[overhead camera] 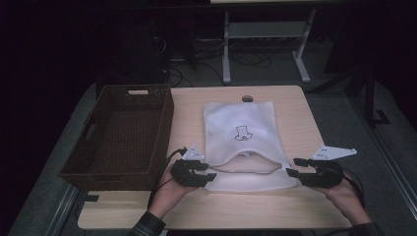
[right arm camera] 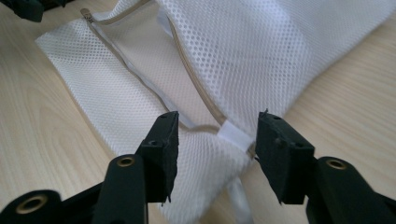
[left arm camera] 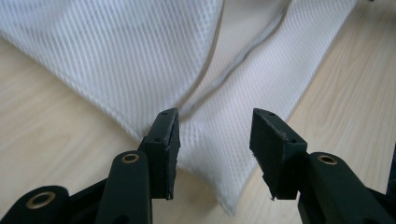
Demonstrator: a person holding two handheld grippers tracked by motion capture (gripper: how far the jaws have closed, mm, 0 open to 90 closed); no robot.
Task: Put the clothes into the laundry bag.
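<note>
**Both claws parted at the open mouth of the mesh bag**

Left claw (overhead camera: 209, 172) and right claw (overhead camera: 293, 167) sat at the two near corners of the white mesh laundry bag (overhead camera: 242, 129), each with its jaws standing partly apart and gripping nothing. In the left gripper view the bag's corner lay on the wood below and between the black pads (left arm camera: 166, 140), not pinched; the right gripper view showed the same, with the zip's white end tab (right arm camera: 236, 135) lying in the gap. No earlier picture backs any claim of release, so only the loose state can be told.

That bag lay flat in the middle of the pale wooden table (overhead camera: 187, 110), its zipped mouth gaping toward the person, probably so something could go in or come out. One claw at each end of the mouth suited spreading or straightening it. A brown woven basket (overhead camera: 123, 129) stood just left of the bag, apart from it, likely as a container for later.
</note>
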